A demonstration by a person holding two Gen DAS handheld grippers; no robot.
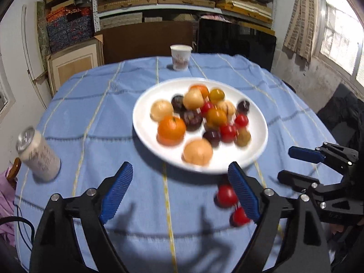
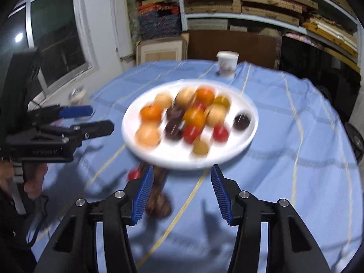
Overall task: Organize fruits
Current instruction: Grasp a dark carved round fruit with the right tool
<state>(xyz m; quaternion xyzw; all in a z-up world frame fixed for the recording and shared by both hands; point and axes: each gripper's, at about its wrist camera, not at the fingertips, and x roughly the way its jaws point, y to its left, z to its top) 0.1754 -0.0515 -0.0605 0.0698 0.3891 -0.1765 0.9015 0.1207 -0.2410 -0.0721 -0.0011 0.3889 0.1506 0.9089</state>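
Both views blurred; dark fruit point(image 2: 158, 201) half hidden behind right gripper point(image 2: 179, 195). Plate point(image 1: 145, 122) mid-frame holds mixed fruits. Left gripper point(image 1: 180, 193) and right gripper both spread, empty.

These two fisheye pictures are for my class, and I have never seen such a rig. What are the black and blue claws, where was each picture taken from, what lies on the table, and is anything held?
No robot here: a person holds a two-finger gripper in each hand, each with a camera looking along its fingers. One picture is from the left gripper, the other from the right gripper; each also shows the other at its edge.

On the blue tablecloth sits a white plate of mixed small fruits, orange, red, dark and pale. A paper cup stands behind it and a can to the left. Two red fruits and a blurred dark fruit lie off the plate.

Both grippers are open, holding nothing.
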